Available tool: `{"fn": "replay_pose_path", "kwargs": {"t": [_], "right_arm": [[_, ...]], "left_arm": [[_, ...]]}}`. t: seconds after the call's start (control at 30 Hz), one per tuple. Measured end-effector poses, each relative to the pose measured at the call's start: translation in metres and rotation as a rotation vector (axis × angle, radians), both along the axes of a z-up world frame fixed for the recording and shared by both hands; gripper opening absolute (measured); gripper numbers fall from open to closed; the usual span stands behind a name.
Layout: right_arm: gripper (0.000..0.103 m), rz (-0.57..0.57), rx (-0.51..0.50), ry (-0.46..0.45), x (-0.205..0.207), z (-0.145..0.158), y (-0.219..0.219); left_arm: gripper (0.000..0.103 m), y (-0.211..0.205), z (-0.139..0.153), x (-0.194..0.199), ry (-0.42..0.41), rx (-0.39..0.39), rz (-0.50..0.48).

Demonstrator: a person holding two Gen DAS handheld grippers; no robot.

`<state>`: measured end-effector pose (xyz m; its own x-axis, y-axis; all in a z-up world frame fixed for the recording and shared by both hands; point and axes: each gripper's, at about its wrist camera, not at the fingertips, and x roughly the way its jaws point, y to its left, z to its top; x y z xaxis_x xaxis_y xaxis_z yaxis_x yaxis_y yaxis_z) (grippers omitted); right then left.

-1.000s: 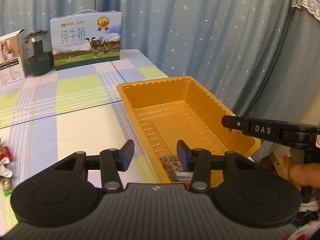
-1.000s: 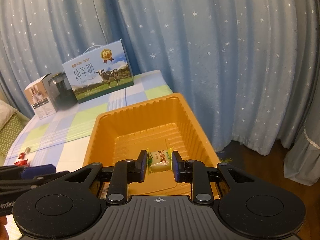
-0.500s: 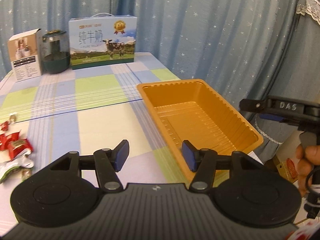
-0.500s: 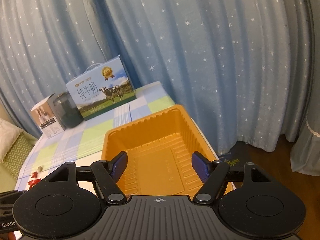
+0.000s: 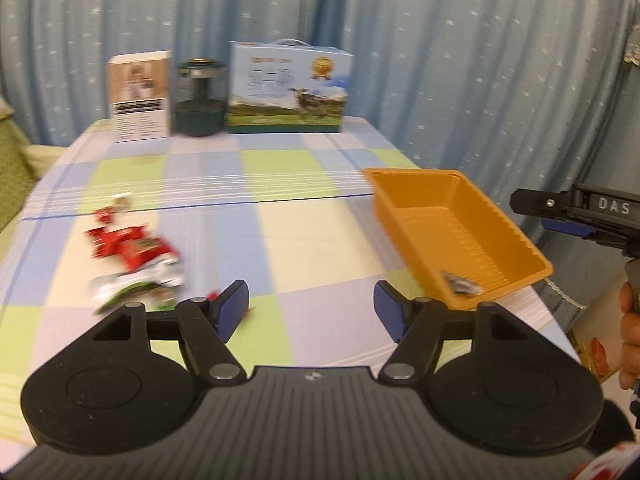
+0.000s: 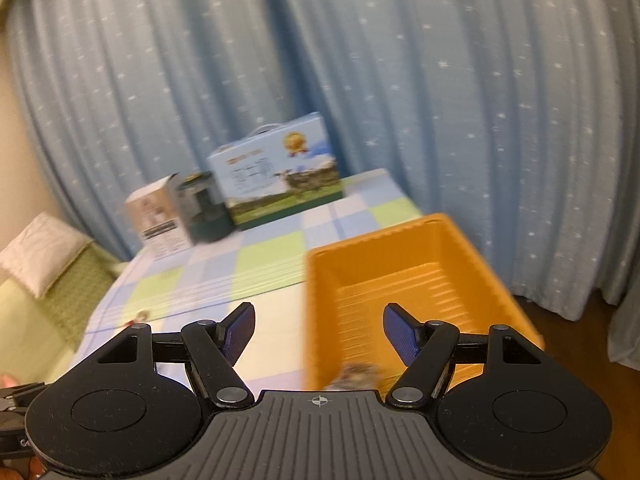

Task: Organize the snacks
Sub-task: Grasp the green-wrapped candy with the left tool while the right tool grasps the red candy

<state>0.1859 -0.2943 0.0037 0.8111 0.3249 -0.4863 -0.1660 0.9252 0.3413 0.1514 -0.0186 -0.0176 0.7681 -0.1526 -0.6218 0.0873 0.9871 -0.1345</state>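
Note:
An orange plastic tray (image 5: pixel 416 188) sits at the table's right edge; it also shows in the right wrist view (image 6: pixel 436 236). A small wrapped snack (image 5: pixel 460 283) lies in its near end, blurred in the right wrist view (image 6: pixel 356 374). A pile of red, white and green snack packets (image 5: pixel 132 260) lies on the left of the checked tablecloth. My left gripper (image 5: pixel 310 308) is open and empty above the table between the pile and the tray. My right gripper (image 6: pixel 318 332) is open and empty above the tray's near left corner.
At the back of the table stand a milk carton box (image 5: pixel 288 88), a dark green jar (image 5: pixel 200 98) and a white box (image 5: pixel 139 96). Blue star curtains hang behind. A green sofa with a pillow (image 6: pixel 40 260) is to the left. The table edge runs just beyond the tray.
My right gripper has opened and let go of the yellow-green snack over the tray, then pulled back. My left gripper has swung left from the tray toward the snack pile.

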Motion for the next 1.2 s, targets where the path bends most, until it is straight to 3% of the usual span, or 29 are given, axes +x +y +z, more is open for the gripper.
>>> {"fn": "replay_pose_path", "kwargs": {"t": [0.43, 1.2], "right_arm": [[0.071, 0.158, -0.068, 0.013, -0.010, -0.018, 0.090], [0.069, 0.534, -0.210, 0.030, 0.055, -0.122, 0.208]], "left_arm": [[0.073, 0.092, -0.005, -0.037, 0.010, 0.048, 0.132], [0.073, 0.140, -0.088, 0.025, 0.126, 0.080, 0.139]]}}
